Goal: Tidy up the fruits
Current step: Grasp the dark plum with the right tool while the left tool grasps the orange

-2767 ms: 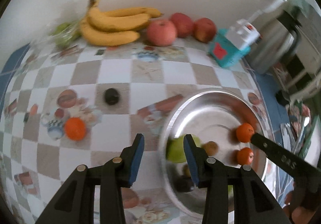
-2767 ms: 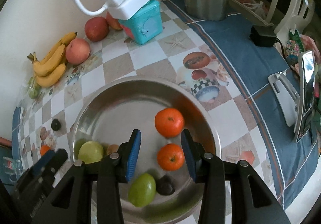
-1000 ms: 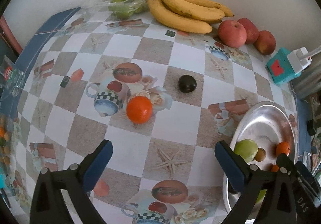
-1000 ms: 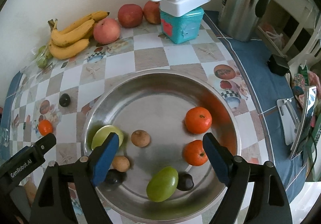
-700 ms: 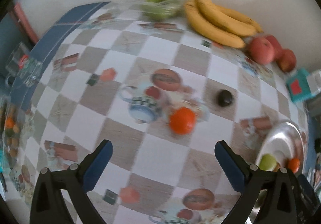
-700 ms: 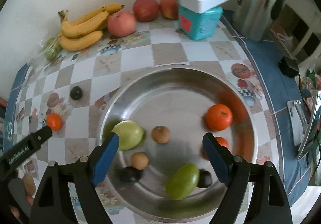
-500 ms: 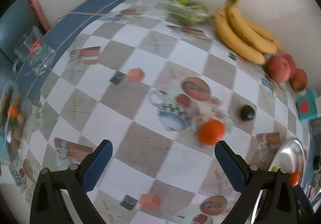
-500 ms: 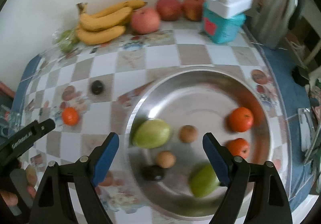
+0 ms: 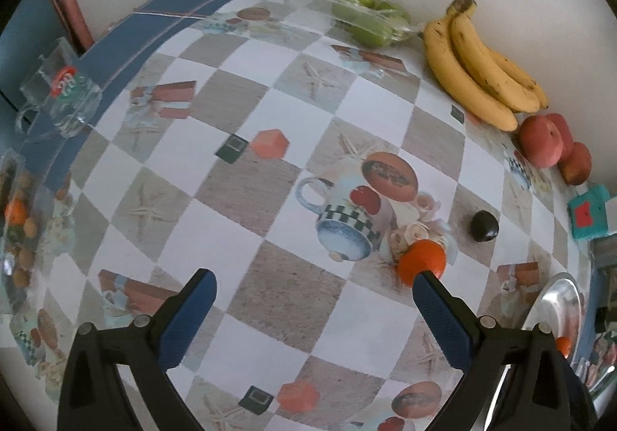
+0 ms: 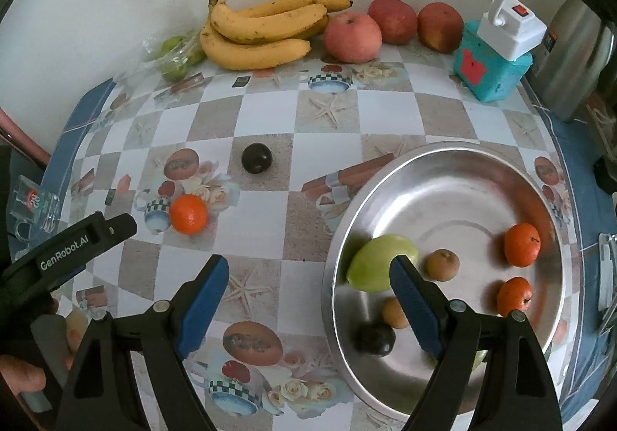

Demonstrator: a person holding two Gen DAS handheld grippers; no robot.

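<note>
Left wrist view looks steeply down on a checkered tablecloth printed with cups, starfish and burgers; the left gripper has its blue-padded jaws spread wide with nothing between them, over bare cloth. An orange lies loose on the cloth, just past the tip of the jaw seen at the right of this view, whether touching it cannot be told, and a dark round fruit sits near it, farther toward the wall. Along the wall lie a bunch of bananas, red apples and a clear bag of green fruit; a glass mug stands at the cloth's blue border. Only a sliver of the steel bowl shows at the right edge. Right wrist view shows the right gripper likewise wide open and empty, straddling the bowl's near-left rim: one jaw hangs above the cloth, the other above the bowl's inside. In the bowl lie a large green fruit, two oranges, two small brown fruits and another dark fruit. Behind the bowl stand a teal box with a white switch unit on top and a steel kettle. The left gripper's body enters from the left edge of this view, held in the person's hand.
</note>
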